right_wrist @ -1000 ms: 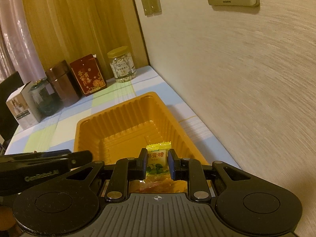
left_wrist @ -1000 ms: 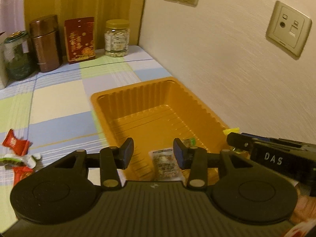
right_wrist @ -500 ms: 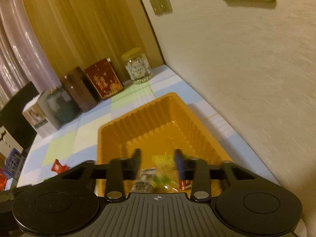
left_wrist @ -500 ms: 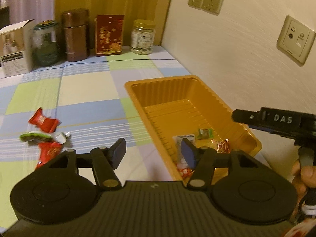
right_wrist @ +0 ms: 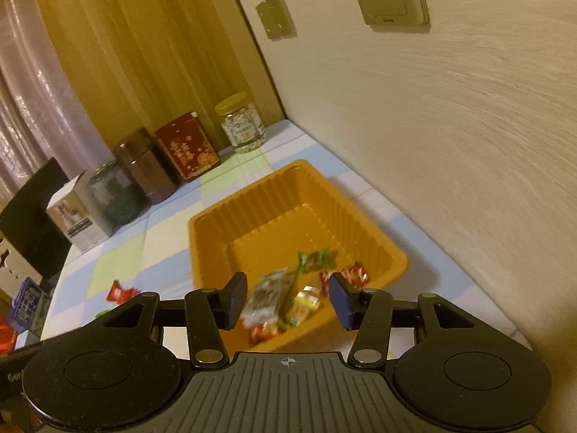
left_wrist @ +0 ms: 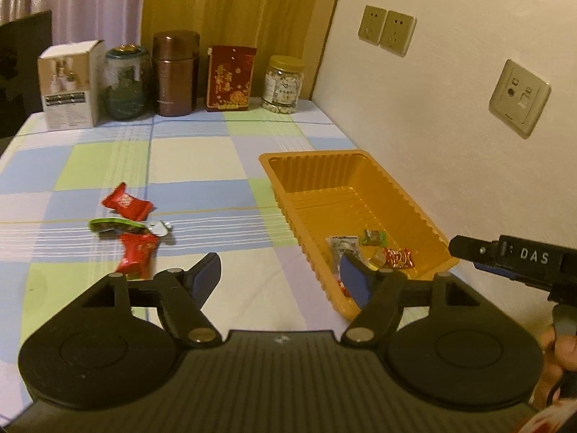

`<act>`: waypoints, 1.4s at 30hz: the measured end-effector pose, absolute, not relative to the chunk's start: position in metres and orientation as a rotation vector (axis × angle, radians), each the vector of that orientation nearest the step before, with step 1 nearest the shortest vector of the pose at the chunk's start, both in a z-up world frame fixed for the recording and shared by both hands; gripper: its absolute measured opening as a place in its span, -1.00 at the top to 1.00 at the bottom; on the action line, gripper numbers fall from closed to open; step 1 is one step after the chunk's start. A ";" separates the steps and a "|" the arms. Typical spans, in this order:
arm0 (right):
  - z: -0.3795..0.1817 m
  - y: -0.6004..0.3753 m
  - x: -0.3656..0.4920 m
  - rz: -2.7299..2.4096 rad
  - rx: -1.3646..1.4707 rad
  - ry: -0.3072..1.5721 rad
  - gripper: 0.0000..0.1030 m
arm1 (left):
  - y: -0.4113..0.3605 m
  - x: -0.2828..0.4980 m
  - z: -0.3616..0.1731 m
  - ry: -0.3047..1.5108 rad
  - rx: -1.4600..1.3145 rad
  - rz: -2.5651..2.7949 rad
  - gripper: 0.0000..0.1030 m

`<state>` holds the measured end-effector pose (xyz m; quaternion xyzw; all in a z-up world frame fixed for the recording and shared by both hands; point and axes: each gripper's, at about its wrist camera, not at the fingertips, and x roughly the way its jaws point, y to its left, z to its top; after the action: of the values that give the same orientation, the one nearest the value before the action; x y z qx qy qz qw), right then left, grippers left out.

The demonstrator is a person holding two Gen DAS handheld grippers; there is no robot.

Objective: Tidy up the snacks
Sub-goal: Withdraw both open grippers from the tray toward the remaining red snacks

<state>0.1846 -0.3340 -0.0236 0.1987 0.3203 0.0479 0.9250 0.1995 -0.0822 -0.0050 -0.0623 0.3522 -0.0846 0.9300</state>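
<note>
Both grippers empty over the counter (left_wrist: 202,166)

Left gripper (left_wrist: 279,274) and right gripper (right_wrist: 286,297): jaws wide; sweets (right_wrist: 267,297) lie in the tray (right_wrist: 288,176) by the wall edge.

Ahead of the left fingers and off to their left, three wrapped sweets lie on the checked cloth: two red candies (left_wrist: 127,205) (left_wrist: 136,254) and one green wrapper (left_wrist: 114,224) between them. One orange tray (left_wrist: 326,157) sits ahead of the right-hand finger. Inside it, just past the right gripper's fingertips, I count about six packets, though blur makes this unsure: one long pale sachet (right_wrist: 268,294), one yellow sweet (right_wrist: 305,302), one green sweet (right_wrist: 315,259), and three red ones (right_wrist: 355,274) (right_wrist: 326,277) (right_wrist: 262,332). Far beyond the fingers stand five containers: one white box (left_wrist: 68,84), one green jar (left_wrist: 126,83), one brown canister (left_wrist: 175,72), one red tin (left_wrist: 230,78), one clear jar (left_wrist: 284,84)
</note>
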 end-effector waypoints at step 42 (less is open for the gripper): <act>-0.010 -0.220 0.111 0.250 0.309 0.690 -0.22 | 0.041 0.100 0.005 0.704 -0.177 -0.003 -0.49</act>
<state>0.1108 -0.2198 -0.0095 0.1505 0.3358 0.1218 0.9218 0.0996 0.0411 0.0045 -0.0868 0.3441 -0.0016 0.9349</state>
